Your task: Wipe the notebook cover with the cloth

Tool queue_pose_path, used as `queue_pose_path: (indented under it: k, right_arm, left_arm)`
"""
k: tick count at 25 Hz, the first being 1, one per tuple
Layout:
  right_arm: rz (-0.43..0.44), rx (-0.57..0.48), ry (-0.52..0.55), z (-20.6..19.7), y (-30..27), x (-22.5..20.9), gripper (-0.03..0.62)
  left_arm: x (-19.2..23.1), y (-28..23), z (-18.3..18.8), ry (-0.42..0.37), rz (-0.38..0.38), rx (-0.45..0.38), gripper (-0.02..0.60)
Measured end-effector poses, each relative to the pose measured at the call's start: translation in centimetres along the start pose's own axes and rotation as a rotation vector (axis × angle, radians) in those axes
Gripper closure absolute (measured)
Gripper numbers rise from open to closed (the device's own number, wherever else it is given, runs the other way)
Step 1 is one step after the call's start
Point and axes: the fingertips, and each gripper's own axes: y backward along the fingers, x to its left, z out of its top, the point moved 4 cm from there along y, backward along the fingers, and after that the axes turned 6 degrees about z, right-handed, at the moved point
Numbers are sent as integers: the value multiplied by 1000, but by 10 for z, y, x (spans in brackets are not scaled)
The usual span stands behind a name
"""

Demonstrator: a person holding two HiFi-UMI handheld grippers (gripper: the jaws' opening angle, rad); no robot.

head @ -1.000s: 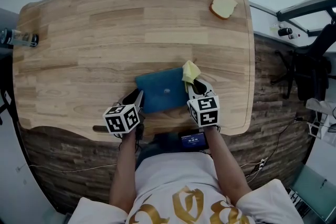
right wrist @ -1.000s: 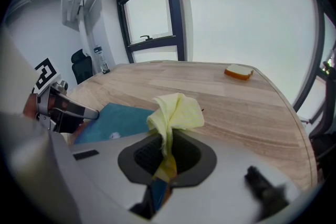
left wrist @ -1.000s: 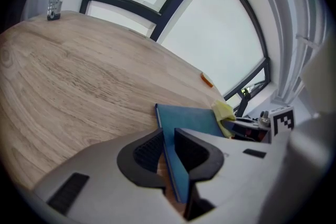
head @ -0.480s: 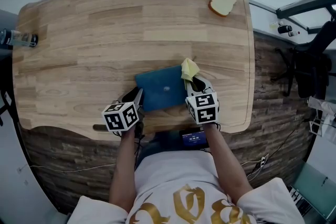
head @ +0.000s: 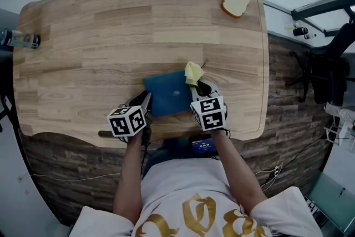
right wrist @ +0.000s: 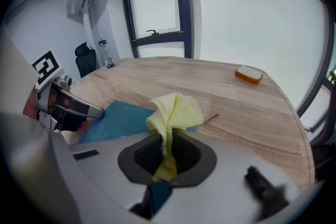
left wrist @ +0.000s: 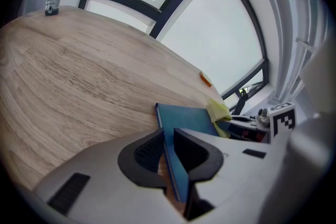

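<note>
Now | left claw [left wrist: 167,136] clamps notebook [left wrist: 185,119] edge | right claw [right wrist: 167,138] pinches cloth [right wrist: 176,112] | head view: notebook nearly whole

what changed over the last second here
The right gripper, shut on the yellow cloth, slid a little to the left, dragging the cloth inward over the right side of the blue notebook. The left gripper stayed clamped on the notebook's left edge, and the notebook did not shift.

Bottle [head: 19,39] cut by left edge; left gripper [head: 146,100] covers notebook [head: 170,95] corner.
</note>
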Motion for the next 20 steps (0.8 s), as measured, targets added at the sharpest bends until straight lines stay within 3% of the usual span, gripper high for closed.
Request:
queue_pose_path:
  k: [20]
  right_arm:
    - [61, 9, 30, 10, -14, 24, 556]
  left_arm:
    - [2, 0, 0, 23, -23, 14, 517]
